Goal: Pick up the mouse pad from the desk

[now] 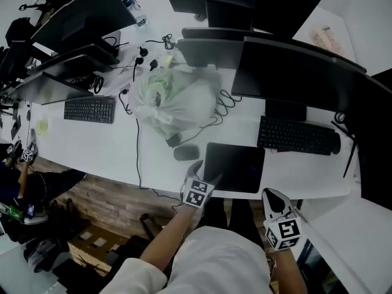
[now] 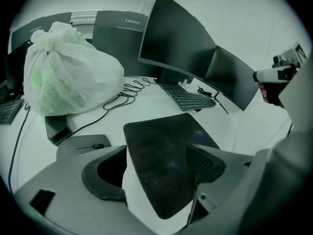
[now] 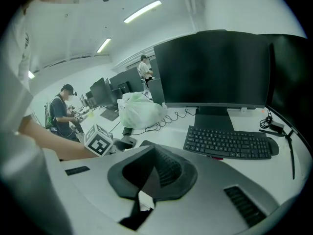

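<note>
The white desk [image 1: 92, 139] bears the black mouse pad [image 2: 166, 131], lying flat just ahead of and beneath the left gripper [image 2: 156, 154], whose released jaws straddle its near corner. It looks thin, light and floppy, best pinched there. The right gripper [image 3: 149, 175] is clenched and empty.

Open-plan office, long white desk [image 1: 92, 146].
Monitor row [image 1: 288, 72] ahead of the left gripper [image 1: 205, 171], brick-pattern floor [image 1: 104, 201] to its left, ceiling strip lights [image 3: 143, 11] overhead, more workstations [image 3: 100, 89] further left.

Hand-held gripper [image 2: 156, 166] spread wide, mouse pad [image 2: 164, 133] between
</note>
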The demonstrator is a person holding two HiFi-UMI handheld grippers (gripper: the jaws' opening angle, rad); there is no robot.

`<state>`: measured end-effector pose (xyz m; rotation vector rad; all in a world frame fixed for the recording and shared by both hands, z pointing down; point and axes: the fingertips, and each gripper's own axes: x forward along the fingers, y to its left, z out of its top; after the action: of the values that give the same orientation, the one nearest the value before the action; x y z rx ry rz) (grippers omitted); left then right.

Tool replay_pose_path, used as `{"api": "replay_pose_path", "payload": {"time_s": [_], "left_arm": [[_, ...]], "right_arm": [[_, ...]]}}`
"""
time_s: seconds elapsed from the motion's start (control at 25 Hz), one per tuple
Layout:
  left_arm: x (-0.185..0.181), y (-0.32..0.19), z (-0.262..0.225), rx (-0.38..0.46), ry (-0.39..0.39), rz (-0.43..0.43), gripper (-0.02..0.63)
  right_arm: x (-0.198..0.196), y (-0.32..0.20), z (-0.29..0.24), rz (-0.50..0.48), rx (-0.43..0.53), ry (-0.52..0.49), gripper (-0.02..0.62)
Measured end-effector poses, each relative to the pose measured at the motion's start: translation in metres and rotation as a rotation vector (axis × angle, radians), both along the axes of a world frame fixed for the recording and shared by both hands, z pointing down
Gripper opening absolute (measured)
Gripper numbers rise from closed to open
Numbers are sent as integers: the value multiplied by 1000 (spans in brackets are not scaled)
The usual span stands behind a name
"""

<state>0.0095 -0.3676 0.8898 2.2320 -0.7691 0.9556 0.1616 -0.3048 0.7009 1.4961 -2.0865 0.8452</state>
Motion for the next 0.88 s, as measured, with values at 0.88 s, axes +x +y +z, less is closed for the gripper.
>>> {"api": "replay_pose_path", "payload": {"time_s": [0.88], "left_arm": [[5,-8,43,75,-191,-90,307]], "right_arm": [[17,-21,44,-53,-88,-63,12]]}}
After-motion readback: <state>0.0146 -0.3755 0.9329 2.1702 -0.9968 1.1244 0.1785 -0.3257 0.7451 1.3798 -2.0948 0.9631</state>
